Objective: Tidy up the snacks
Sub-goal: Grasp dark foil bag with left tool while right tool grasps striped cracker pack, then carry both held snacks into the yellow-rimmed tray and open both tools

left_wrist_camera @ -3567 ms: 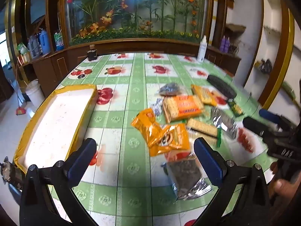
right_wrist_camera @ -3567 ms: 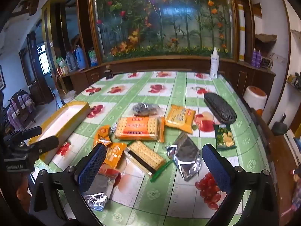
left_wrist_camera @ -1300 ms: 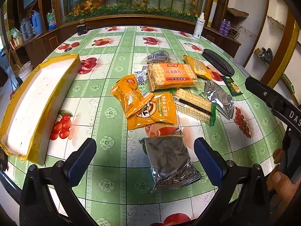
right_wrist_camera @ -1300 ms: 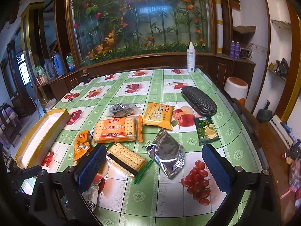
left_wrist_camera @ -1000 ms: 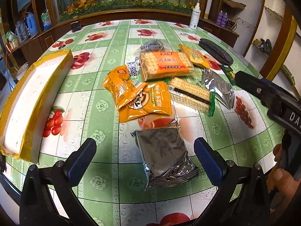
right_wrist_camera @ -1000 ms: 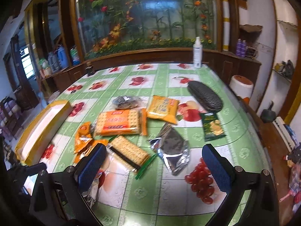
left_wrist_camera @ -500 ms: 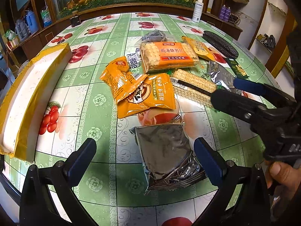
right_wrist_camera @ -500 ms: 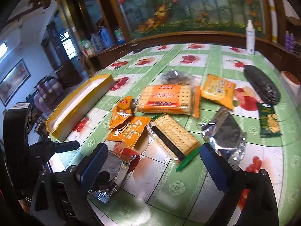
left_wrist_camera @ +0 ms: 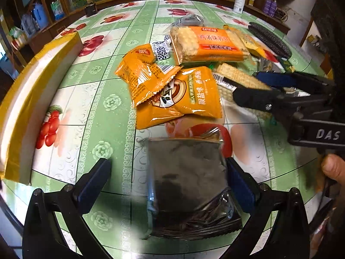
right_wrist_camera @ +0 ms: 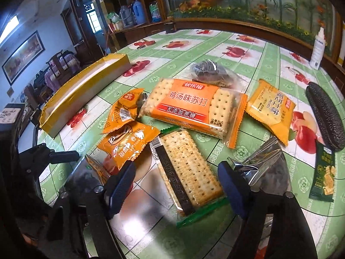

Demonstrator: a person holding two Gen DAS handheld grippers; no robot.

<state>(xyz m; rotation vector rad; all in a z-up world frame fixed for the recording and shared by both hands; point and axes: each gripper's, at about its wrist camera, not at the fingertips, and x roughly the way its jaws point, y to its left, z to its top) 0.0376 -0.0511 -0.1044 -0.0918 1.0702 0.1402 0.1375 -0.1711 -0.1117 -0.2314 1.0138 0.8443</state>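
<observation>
Snack packs lie in a heap on the green fruit-print tablecloth (left_wrist_camera: 101,99). My left gripper (left_wrist_camera: 166,185) is open, its jaws either side of a dark foil pack (left_wrist_camera: 189,185) without pressing it. My right gripper (right_wrist_camera: 174,185) hangs over a clear cracker pack with a green end (right_wrist_camera: 187,168); its jaws are closing and stand apart from the pack. In the left wrist view the right gripper (left_wrist_camera: 256,86) reaches in from the right over those crackers (left_wrist_camera: 237,79). Two orange pouches (left_wrist_camera: 179,99) overlap beside a big orange cracker pack (right_wrist_camera: 189,108).
A long yellow-edged box (right_wrist_camera: 84,95) lies open at the table's left side. A silver foil pack (right_wrist_camera: 265,172), a yellow pack (right_wrist_camera: 269,110), a green packet (right_wrist_camera: 323,174), a dark textured case (right_wrist_camera: 325,116) and a white bottle (right_wrist_camera: 318,47) sit to the right.
Both grippers have come down closer to the snacks. The right one swung left over the clear cracker pack and its jaws have narrowed. The left now straddles the dark foil pack.
</observation>
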